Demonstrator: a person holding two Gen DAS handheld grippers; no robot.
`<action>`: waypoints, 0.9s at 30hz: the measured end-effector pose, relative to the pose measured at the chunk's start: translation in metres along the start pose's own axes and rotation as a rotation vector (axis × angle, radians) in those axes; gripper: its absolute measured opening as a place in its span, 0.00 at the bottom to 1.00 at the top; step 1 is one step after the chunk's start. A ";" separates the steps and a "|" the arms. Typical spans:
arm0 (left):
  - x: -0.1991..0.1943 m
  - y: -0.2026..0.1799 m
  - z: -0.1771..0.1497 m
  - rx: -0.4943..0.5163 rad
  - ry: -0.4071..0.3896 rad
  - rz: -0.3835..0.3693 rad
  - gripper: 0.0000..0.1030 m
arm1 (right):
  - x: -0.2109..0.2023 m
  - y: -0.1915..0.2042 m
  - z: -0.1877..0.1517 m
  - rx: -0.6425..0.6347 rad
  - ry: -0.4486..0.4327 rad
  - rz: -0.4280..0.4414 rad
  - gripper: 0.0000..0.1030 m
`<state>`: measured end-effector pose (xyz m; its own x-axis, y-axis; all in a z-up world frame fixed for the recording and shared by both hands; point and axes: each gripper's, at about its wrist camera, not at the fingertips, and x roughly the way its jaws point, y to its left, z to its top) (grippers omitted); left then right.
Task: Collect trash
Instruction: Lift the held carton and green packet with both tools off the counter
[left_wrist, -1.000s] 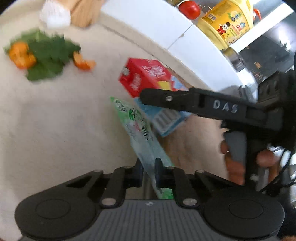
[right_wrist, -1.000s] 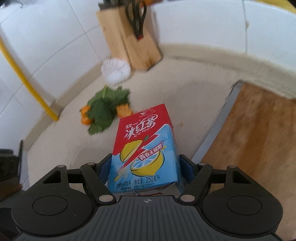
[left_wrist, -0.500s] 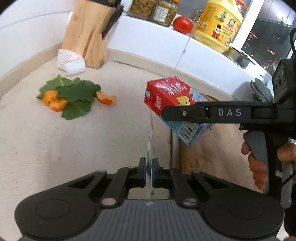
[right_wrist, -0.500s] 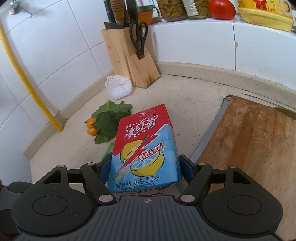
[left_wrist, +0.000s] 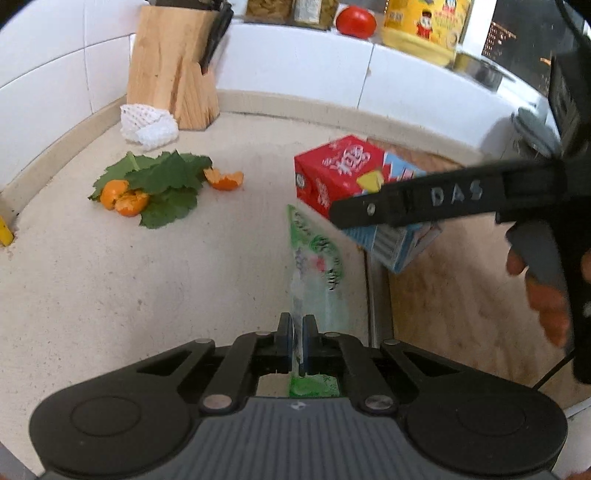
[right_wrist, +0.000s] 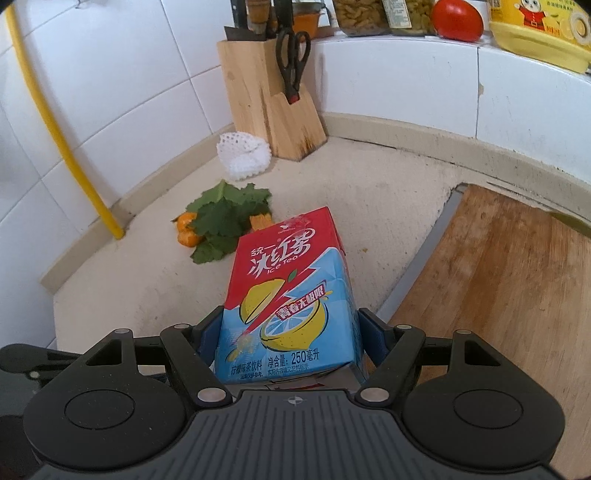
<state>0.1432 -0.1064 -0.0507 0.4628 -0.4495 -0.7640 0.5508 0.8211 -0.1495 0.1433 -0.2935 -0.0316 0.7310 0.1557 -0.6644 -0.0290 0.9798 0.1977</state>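
Trash is already in both claws: the right gripper (right_wrist: 291, 345) pinches the ice tea carton (right_wrist: 290, 299) at lower centre, the left gripper (left_wrist: 297, 345) nips a green wrapper (left_wrist: 317, 266) that dangles limply. Carry both level and slowly; leaves and peels (left_wrist: 155, 188) remain at left.

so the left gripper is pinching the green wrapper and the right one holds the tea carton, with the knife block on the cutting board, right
Almost. The knife block stands on the counter in the corner, not on the cutting board, as the right wrist view shows. The left gripper does pinch the green wrapper; the right gripper holds the tea carton.
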 end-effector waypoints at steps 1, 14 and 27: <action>0.002 -0.001 0.000 0.002 0.004 -0.001 0.01 | 0.001 -0.001 0.000 0.003 0.002 -0.002 0.76; 0.004 0.009 0.010 -0.035 0.030 -0.191 0.09 | 0.004 -0.028 -0.003 0.061 0.006 0.019 0.76; 0.019 0.009 0.016 -0.071 0.069 -0.253 0.01 | -0.005 -0.035 -0.008 0.085 -0.016 0.032 0.76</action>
<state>0.1681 -0.1133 -0.0562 0.2668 -0.6205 -0.7374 0.5919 0.7093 -0.3827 0.1352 -0.3276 -0.0409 0.7416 0.1838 -0.6452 0.0050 0.9602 0.2793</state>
